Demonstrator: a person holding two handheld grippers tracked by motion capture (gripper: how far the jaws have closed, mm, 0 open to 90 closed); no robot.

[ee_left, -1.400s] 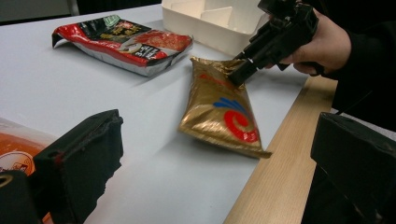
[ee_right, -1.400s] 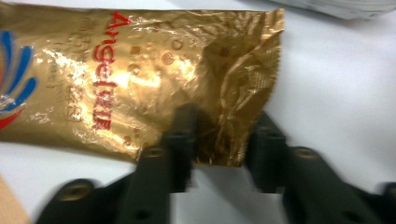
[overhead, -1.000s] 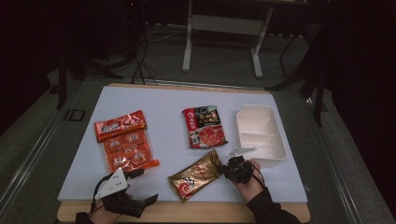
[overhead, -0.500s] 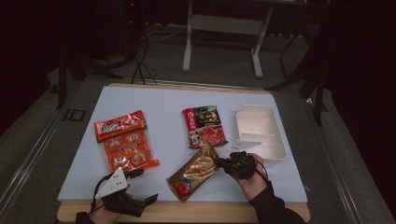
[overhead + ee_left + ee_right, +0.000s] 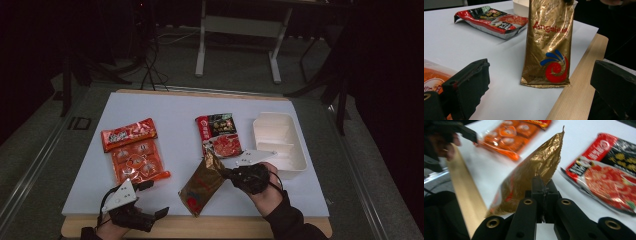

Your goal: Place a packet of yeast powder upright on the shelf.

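i had the right hand-held gripper (image 5: 226, 172) pinching the upper edge of a gold foil pouch (image 5: 202, 186), its jaws pressed together on the crinkled seam. the pouch hung tilted from that pinch, near the front edge of the white desk (image 5: 165, 107), its lower end with the red and blue swirl resting on or just above the desk; i could not tell which. in the left gripper view the pouch (image 5: 548, 45) stood nearly upright. it looked light and soft, the foil creased and sagging under its own contents, so i judged it would swing and fold rather than hold its shape. the smooth foil seemed slippery, and the flat sealed top edge looked like the surest place to take hold.

the left hand-held gripper (image 5: 150, 216) rested at the desk's front edge with its jaws spread wide and nothing between them. an orange snack pack (image 5: 135, 155), a red and black packet (image 5: 219, 133) and a white tray (image 5: 295, 150) lay farther back.
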